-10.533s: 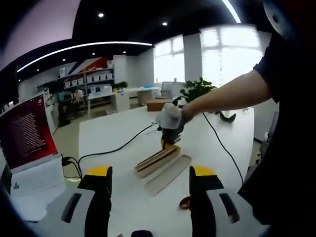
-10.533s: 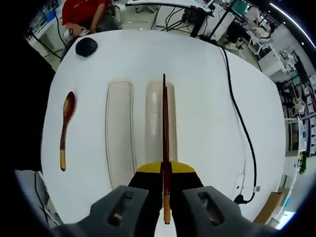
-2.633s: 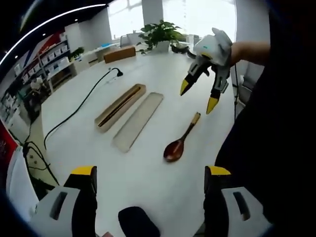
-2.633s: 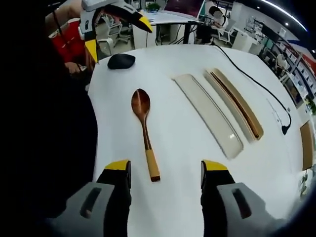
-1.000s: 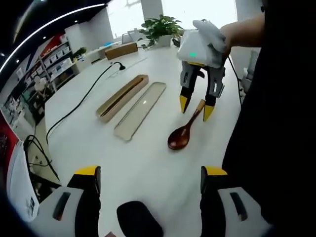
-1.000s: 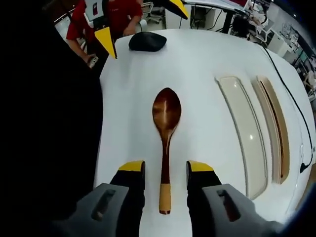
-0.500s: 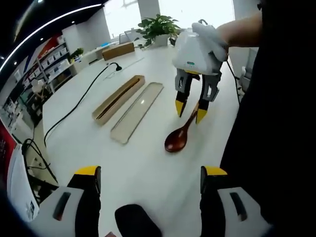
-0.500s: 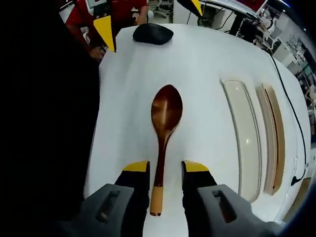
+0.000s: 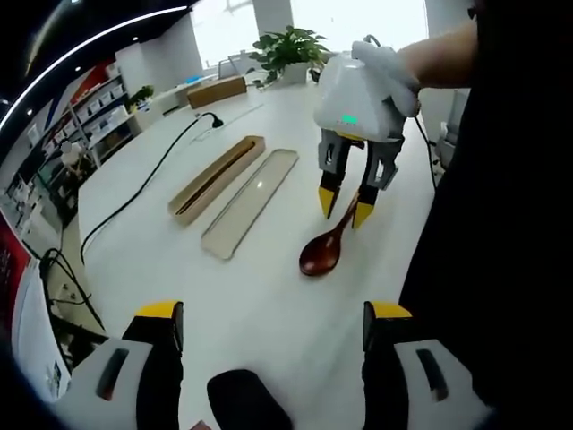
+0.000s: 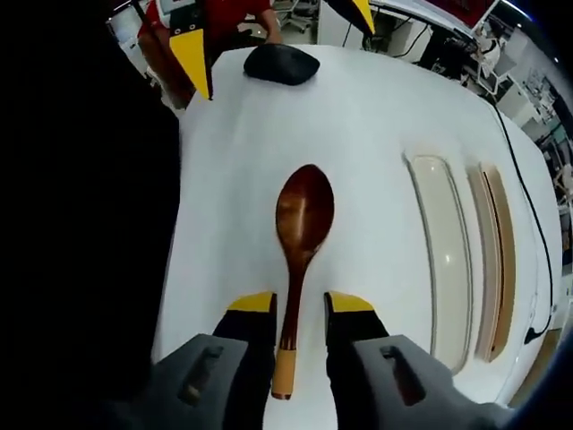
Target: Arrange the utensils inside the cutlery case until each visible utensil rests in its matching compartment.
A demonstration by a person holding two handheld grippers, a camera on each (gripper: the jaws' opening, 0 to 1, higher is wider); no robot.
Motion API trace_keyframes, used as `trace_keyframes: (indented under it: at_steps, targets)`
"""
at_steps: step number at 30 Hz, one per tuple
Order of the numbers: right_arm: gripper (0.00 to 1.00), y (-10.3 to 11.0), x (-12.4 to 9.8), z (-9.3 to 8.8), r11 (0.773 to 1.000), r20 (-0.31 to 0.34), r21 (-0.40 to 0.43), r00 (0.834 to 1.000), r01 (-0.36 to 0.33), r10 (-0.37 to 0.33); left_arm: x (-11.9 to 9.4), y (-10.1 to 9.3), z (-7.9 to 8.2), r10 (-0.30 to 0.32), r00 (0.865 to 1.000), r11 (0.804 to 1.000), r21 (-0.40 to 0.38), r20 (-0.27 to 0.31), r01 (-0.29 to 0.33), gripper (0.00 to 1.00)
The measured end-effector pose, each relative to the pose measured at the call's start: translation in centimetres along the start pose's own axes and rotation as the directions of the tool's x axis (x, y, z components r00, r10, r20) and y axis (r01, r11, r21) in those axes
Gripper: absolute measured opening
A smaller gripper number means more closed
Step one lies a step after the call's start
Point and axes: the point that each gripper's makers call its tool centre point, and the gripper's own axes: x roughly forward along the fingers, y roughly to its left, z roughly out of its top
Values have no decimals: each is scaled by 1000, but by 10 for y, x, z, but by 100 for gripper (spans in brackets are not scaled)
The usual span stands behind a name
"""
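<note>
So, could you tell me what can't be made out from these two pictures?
- Right gripper view: whether the right gripper touches the spoon; the handle sits between its jaws, contact too fine to judge.
- Left gripper view: the spoon's handle end is hidden behind the right gripper.
- Both views: the chopsticks in the case are too small to count.
- Right gripper view: a dark body covers the table's left side.

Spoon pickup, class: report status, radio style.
Right gripper open, jaws straddling the spoon handle, not closed. Left gripper open, holding nothing. Chopsticks in case half; other tray empty. Dark object beyond the spoon, nothing blocking.
</note>
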Motion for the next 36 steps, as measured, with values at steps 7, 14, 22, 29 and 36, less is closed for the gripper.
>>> trace_keyframes:
  at_steps: [7, 14, 22, 29, 36]
  targets:
    - [16, 0, 1, 1, 1000, 0, 2, 1000, 1, -1, 1, -2, -2, -9, 1000, 1000, 2, -8, 9, 85]
    - [15, 2, 3, 4, 997, -38, -71, 999, -15, 12, 1, -1, 8, -11, 1000, 1000, 9, 21, 11, 85]
    - [14, 2, 3, 3, 996, -80, -84, 997, -21, 14, -4, 1, 5, 1, 1000, 1000, 12, 15, -2, 85]
    - [12, 1, 2, 3, 998, -17, -65, 1000, -21, 19, -6, 0, 5, 2, 999, 1000, 6, 32, -2, 85]
    - [7, -2, 1, 4, 999, -12, -35, 1000, -3, 3, -6, 0, 4, 0, 1000, 1000, 14, 21, -1, 85]
